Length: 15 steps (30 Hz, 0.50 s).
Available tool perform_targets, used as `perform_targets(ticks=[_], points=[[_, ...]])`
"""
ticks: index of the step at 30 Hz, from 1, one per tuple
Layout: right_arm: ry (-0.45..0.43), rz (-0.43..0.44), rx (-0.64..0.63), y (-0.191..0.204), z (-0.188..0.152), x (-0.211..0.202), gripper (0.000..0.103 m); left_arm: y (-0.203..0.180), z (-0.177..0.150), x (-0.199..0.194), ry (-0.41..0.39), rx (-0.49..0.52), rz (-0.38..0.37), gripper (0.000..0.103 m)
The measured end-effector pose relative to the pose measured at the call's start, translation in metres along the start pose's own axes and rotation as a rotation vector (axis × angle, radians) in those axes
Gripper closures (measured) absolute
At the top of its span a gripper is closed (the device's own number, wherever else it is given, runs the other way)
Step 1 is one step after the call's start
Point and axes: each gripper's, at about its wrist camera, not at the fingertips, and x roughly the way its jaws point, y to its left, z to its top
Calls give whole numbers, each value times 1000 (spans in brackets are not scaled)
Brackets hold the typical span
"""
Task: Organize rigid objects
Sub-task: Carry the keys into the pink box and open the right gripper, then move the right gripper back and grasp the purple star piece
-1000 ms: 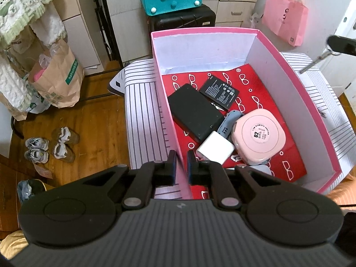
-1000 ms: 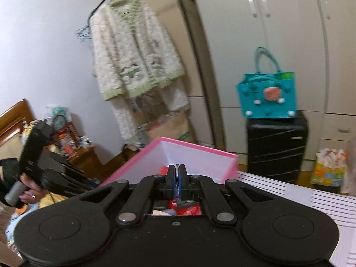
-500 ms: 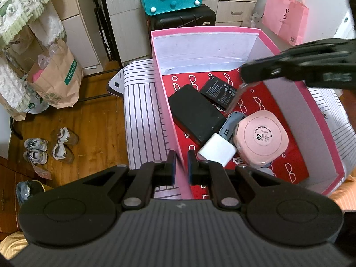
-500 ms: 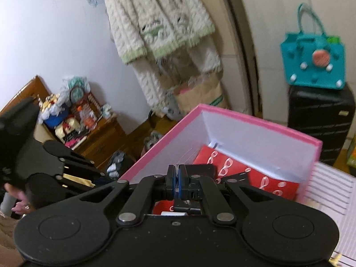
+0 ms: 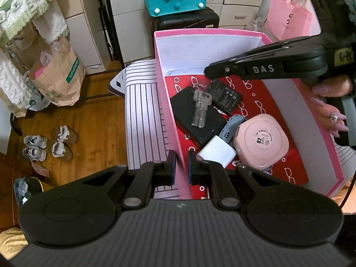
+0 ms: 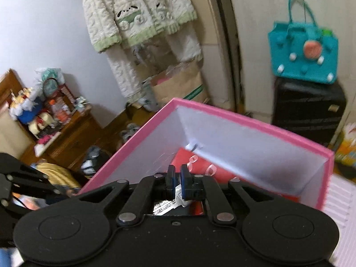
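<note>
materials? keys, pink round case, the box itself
Keys: bare silvery metal, by the sheen and cut teeth. Pink round case: likely matte plastic, smooth moulded edges with a printed label. Pink box: looks like paper-covered cardboard, thin flat walls, white inside.

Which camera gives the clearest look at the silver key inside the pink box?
The left wrist view: the key shows whole, from above, over the black case in the pink box. The right wrist view catches only a blurred slice of it beneath its own jaws.
</note>
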Motion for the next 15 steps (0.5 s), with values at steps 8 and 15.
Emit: perform_targets(ticks=[8,15], points=[[-67,-1,69,-29,-23,-62,78,4,-1,2,-9,-26,-15,93],[-128,-108,96,-55,-63,-136,69,3,-1,2,-12,-32,-10,93]])
